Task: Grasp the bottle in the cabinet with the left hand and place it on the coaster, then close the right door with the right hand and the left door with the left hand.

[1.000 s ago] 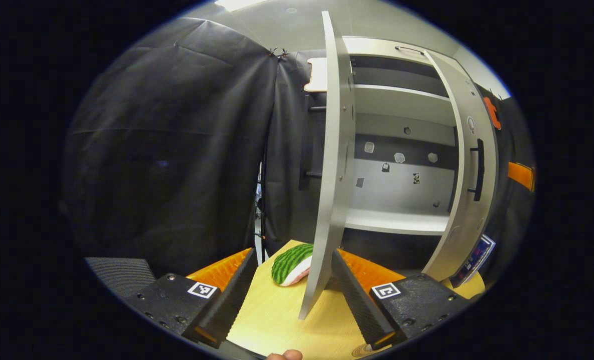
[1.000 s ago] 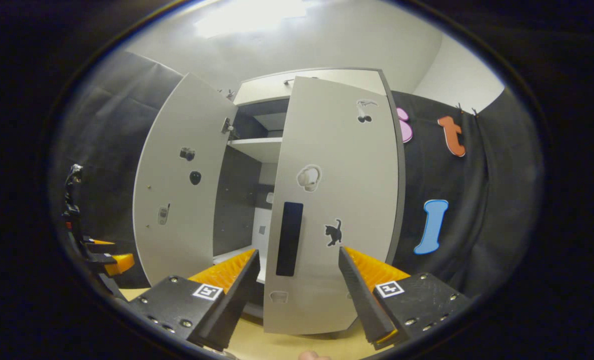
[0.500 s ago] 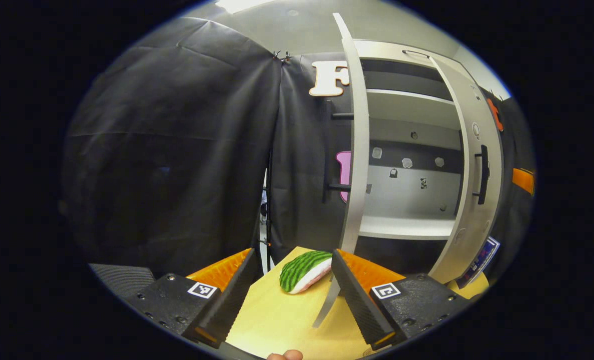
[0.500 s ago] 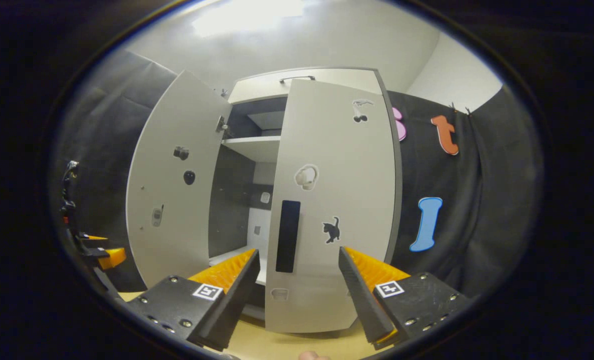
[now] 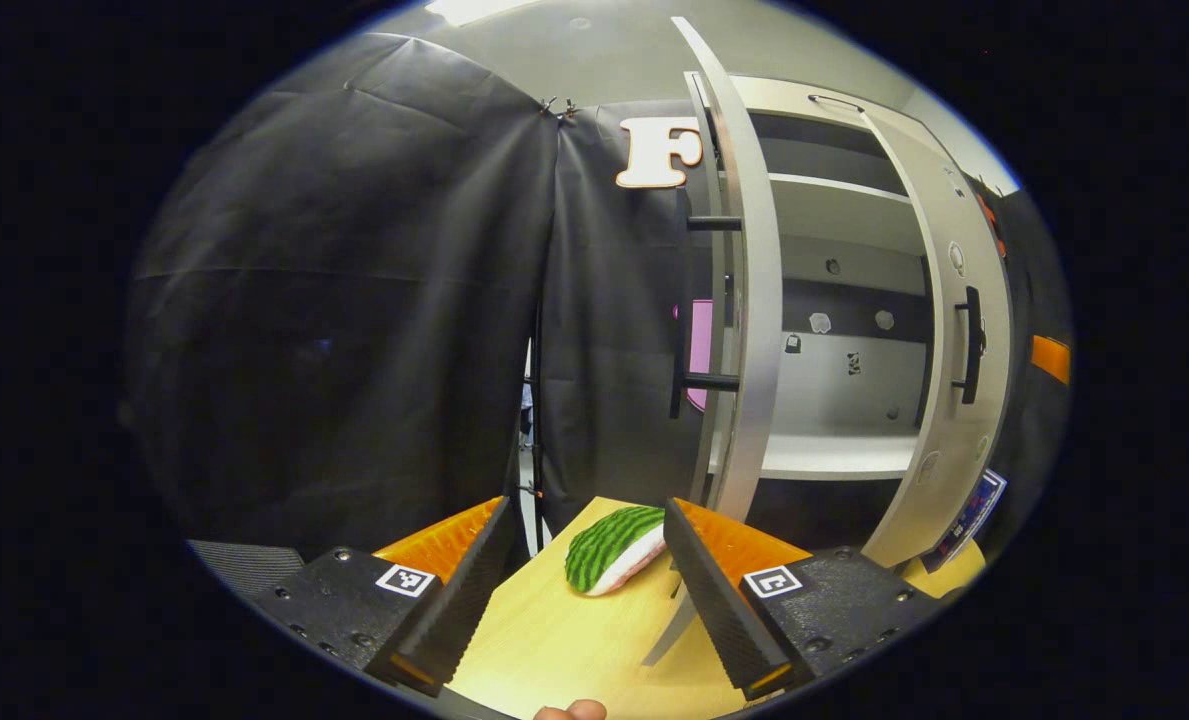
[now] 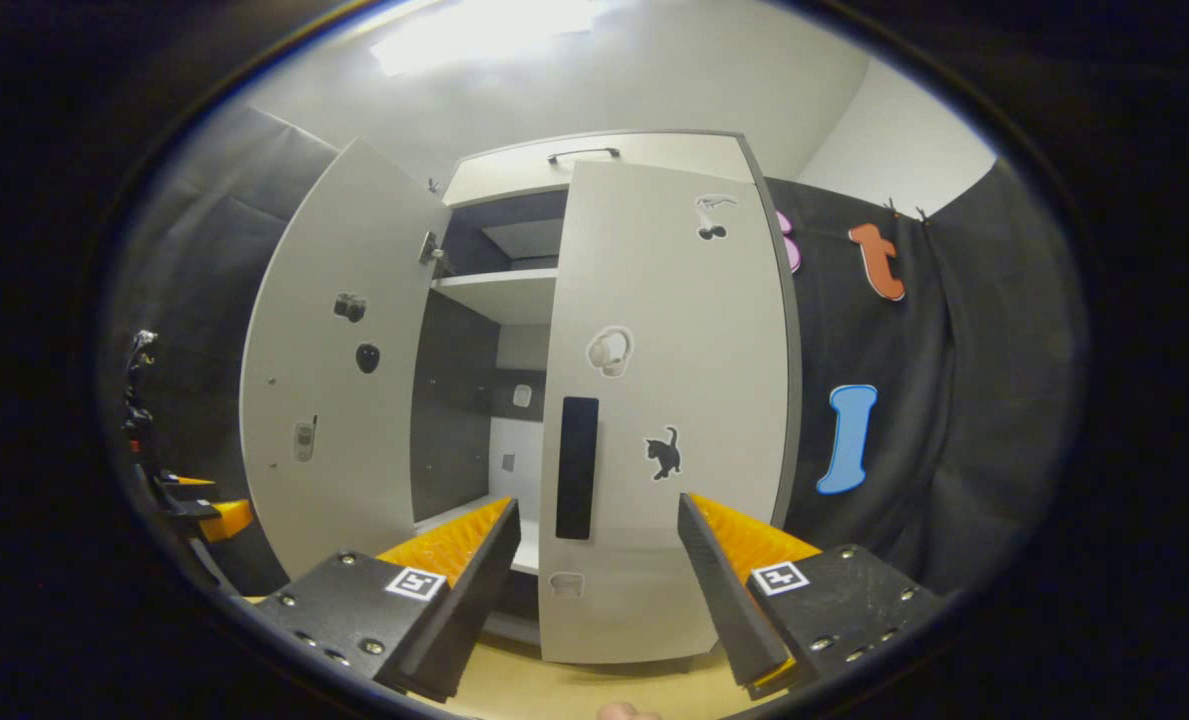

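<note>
The white cabinet's left door (image 5: pixel 749 300) stands open, edge-on in the left gripper view, with its black handle (image 5: pixel 689 300) on the outer side. My left gripper (image 5: pixel 586 505) is open and empty just before that edge, low over the table. The right door (image 6: pixel 674 400) stands close to shut. My right gripper (image 6: pixel 597 510) is open in front of it, apart from its black handle (image 6: pixel 577 467). A blue and red labelled item (image 5: pixel 964 515) peeks past the right door's (image 5: pixel 954 350) foot; I cannot tell if it is the bottle.
A green striped watermelon-slice toy (image 5: pixel 614 548) lies on the wooden table (image 5: pixel 554 640) beside the left door's foot. The cabinet's shelf (image 5: pixel 824 455) looks bare. The left door (image 6: pixel 334 370) and the left gripper (image 6: pixel 204 510) sit at the far left of the right gripper view.
In the left gripper view the left door's edge has shifted right, and its outer side and handle have come into sight. The right gripper has drawn back a little from the right door.
</note>
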Demonstrator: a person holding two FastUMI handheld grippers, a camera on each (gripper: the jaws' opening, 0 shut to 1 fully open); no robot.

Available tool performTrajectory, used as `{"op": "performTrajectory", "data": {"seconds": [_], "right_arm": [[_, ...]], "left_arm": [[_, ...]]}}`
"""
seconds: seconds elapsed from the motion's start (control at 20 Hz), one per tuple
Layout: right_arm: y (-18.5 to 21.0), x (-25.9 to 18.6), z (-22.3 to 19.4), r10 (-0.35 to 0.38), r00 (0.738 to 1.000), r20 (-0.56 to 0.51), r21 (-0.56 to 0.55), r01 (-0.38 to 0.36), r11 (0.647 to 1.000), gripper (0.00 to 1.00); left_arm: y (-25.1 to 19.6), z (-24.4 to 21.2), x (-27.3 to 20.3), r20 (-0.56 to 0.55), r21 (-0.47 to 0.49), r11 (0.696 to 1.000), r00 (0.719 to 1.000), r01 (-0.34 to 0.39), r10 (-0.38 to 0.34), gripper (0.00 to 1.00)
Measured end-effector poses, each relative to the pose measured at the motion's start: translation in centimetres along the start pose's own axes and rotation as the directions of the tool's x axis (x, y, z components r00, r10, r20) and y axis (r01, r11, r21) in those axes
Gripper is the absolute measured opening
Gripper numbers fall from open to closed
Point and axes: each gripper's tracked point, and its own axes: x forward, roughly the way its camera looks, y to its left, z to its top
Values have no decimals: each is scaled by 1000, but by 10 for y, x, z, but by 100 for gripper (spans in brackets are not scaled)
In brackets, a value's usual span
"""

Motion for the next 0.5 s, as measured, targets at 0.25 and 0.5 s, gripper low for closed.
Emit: {"op": "performTrajectory", "data": {"seconds": [0.25, 0.5], "right_arm": [[6, 1, -5, -10, 1000, -7, 9, 10, 1000, 95], [4, -2, -6, -21, 1000, -8, -2, 21, 1000, 93]], "left_arm": [[3, -2, 8, -6, 15, 1000, 1000, 15, -15, 96], [-4, -3, 14, -9, 24, 999, 999, 37, -37, 93]]}}
